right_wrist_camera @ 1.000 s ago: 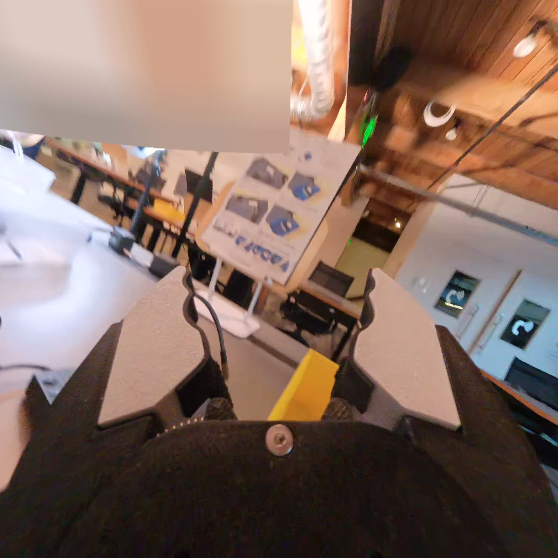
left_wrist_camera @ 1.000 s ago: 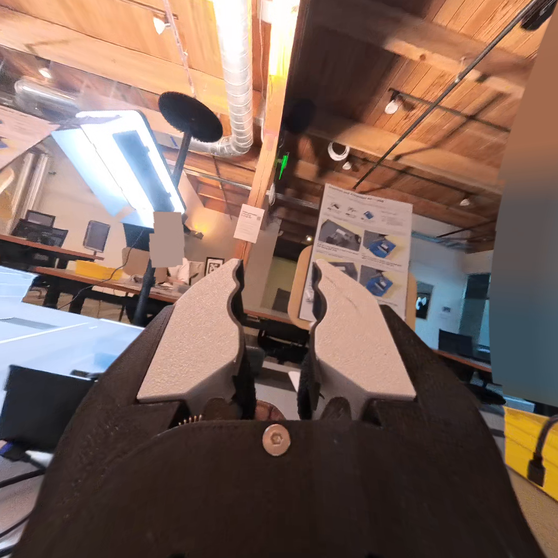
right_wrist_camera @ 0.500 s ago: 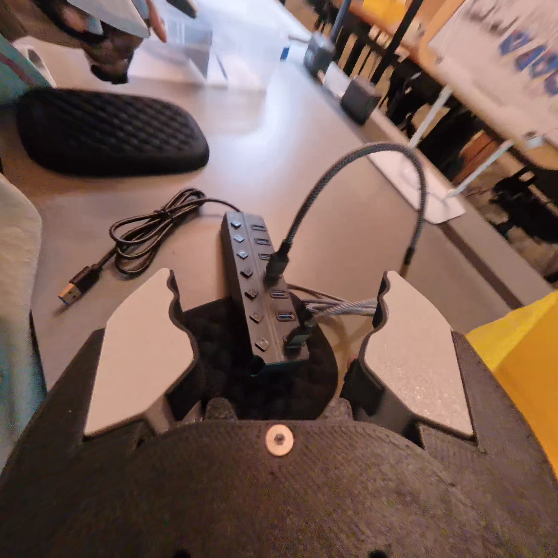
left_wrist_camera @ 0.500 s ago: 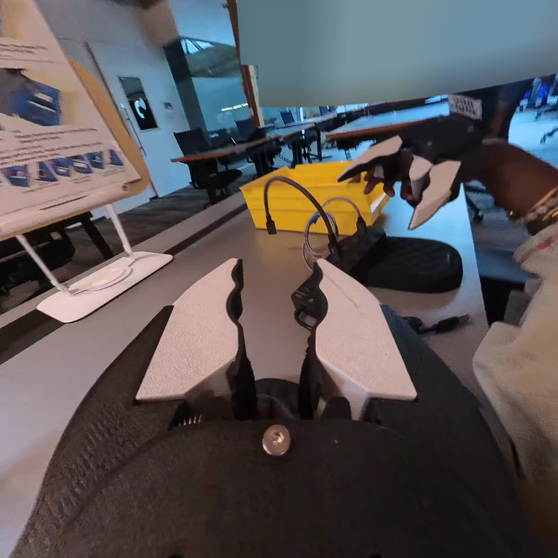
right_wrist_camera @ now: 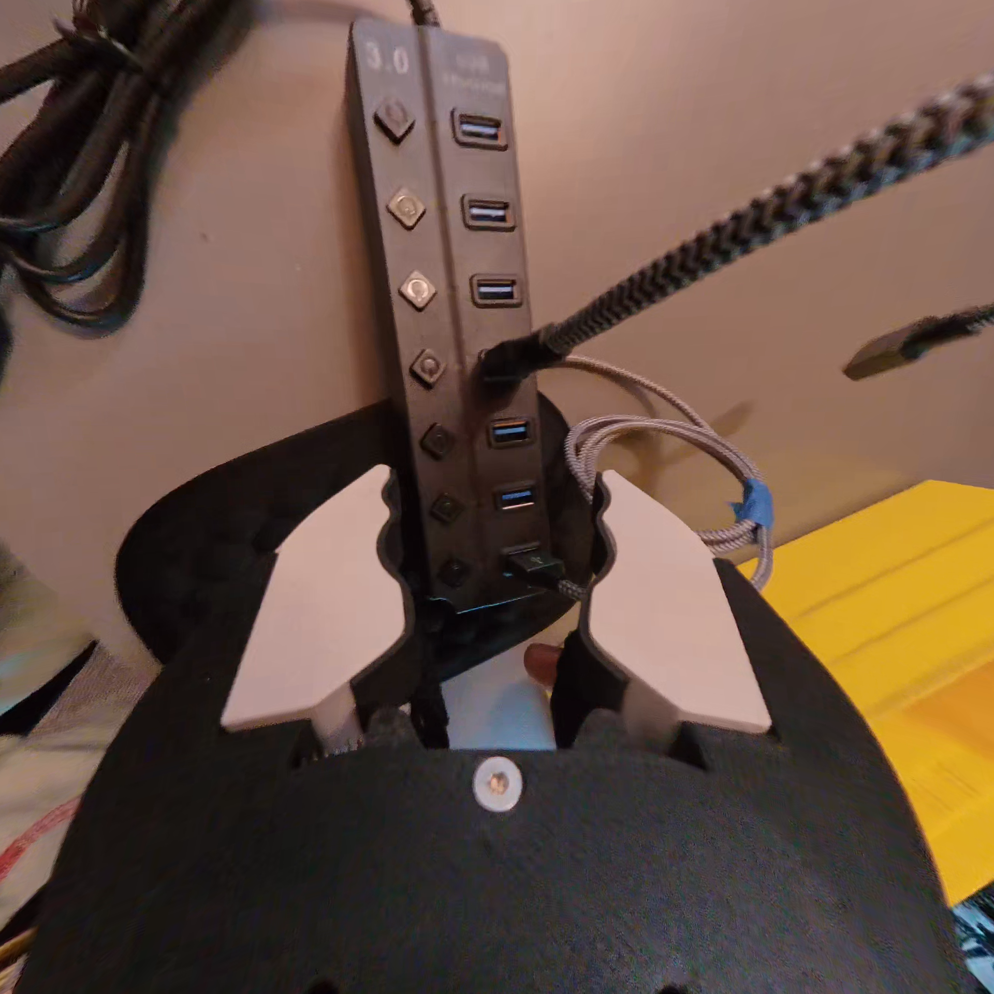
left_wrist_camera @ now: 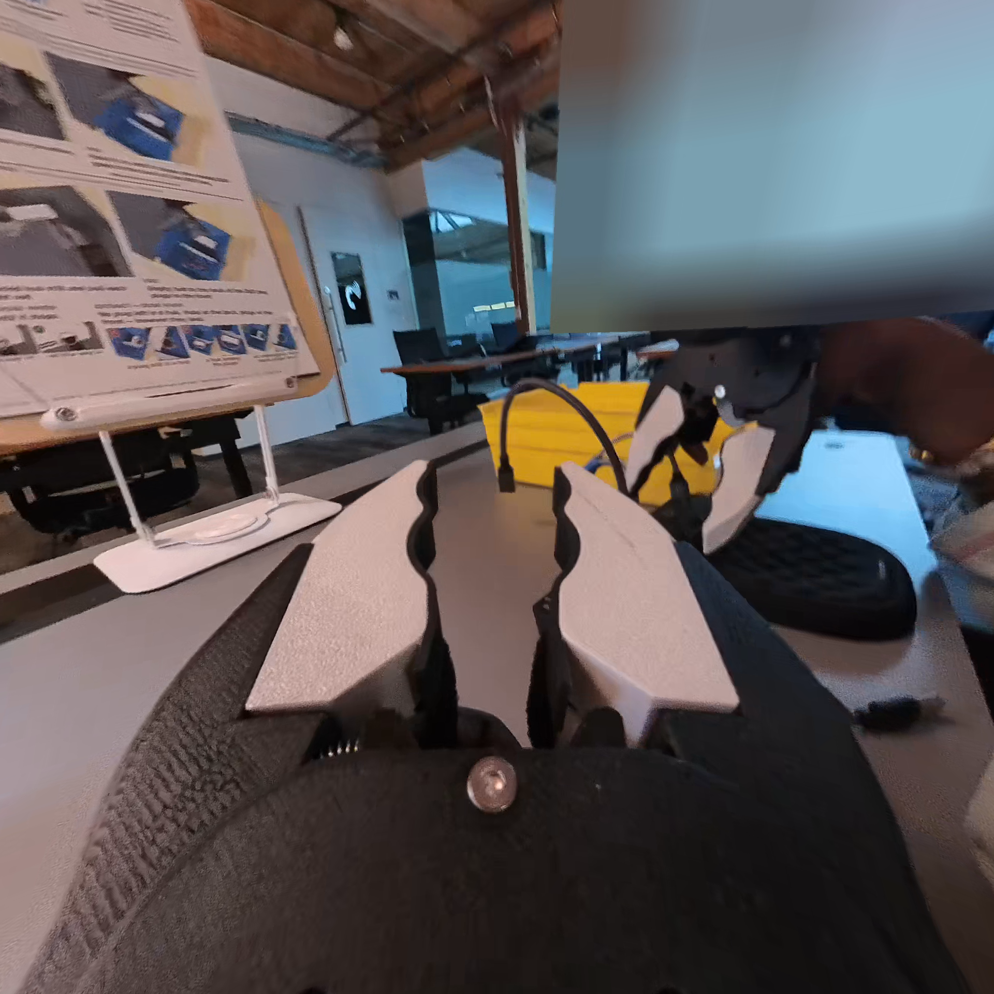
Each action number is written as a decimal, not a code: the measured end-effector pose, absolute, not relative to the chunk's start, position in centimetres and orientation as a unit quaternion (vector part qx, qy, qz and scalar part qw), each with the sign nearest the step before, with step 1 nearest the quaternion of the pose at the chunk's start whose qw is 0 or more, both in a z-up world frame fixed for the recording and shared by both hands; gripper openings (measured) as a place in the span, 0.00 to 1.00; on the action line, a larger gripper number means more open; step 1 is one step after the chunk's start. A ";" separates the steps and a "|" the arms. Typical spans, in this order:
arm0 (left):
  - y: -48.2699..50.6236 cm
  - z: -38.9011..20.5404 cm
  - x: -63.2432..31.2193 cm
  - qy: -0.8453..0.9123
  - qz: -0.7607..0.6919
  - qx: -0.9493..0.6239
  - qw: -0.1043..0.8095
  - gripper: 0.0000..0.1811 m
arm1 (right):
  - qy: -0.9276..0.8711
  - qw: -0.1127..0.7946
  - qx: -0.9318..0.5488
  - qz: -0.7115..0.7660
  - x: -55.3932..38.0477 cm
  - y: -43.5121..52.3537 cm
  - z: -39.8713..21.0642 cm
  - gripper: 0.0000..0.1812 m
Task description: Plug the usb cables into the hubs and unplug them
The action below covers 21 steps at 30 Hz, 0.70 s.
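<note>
Now: right gripper [right_wrist_camera: 495,516] fingers spread astride black USB hub's [right_wrist_camera: 446,301] near end on desk [right_wrist_camera: 242,269] | left gripper [left_wrist_camera: 492,484] fingers parted, empty | advice: steady hub, pull braided cable's plug [right_wrist_camera: 513,363] straight out.

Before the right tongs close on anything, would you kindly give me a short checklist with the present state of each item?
1. Right tongs open: ok.
2. Hub lies between their fingers: ok, its near end does.
3. Braided black cable plugged in: ok, at a middle port.
4. Grey cable plugged in: ok, at the nearest port.
5. Left tongs open, holding nothing: ok.
6. Hub held steady for pulling: not ok, nothing grips it.
</note>
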<state>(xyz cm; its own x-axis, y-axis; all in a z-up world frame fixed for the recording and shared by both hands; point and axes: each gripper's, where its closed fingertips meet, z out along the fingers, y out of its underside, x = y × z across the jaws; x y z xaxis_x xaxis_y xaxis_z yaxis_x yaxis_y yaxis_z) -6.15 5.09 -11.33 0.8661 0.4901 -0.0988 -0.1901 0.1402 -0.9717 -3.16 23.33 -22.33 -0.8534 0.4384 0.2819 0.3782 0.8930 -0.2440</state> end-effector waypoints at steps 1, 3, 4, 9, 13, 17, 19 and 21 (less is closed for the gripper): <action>4.6 -11.2 -6.5 -0.136 0.224 -0.603 0.753 0.22 | -0.962 0.149 -0.212 0.082 -2.9 23.2 -22.5 0.38; 3.9 -10.8 -6.8 -0.150 0.216 -0.586 0.767 0.22 | -0.967 0.128 -0.208 0.074 -2.9 22.9 -23.1 0.40; 3.6 -10.7 -6.9 -0.153 0.210 -0.578 0.774 0.22 | -0.968 0.123 -0.209 0.065 -3.0 23.0 -23.5 0.40; 3.1 -10.5 -7.1 -0.162 0.199 -0.562 0.786 0.22 | -0.972 0.081 -0.208 0.075 -3.0 22.9 -24.2 0.35; 3.0 -10.5 -7.0 -0.160 0.198 -0.562 0.787 0.22 | -0.974 0.110 -0.143 0.134 -3.0 22.0 -23.9 0.31; 2.9 -10.4 -7.0 -0.160 0.205 -0.559 0.787 0.22 | -0.968 0.192 -0.088 0.135 -3.5 22.0 -22.8 0.31; 2.8 -10.4 -7.0 -0.160 0.209 -0.558 0.787 0.22 | -0.962 0.241 -0.063 0.115 -3.9 22.2 -21.9 0.31; 2.8 -10.3 -7.1 -0.159 0.214 -0.557 0.787 0.22 | -0.955 0.277 -0.044 0.099 -4.0 22.2 -20.8 0.31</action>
<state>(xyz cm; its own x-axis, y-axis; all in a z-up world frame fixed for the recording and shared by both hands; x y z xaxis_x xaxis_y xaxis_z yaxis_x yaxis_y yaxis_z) -7.06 2.78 -10.34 0.8577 0.5140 0.0129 -0.1589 0.2890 -0.9440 -4.03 22.18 -20.82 -0.8427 0.1391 0.5201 0.0298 0.9766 -0.2130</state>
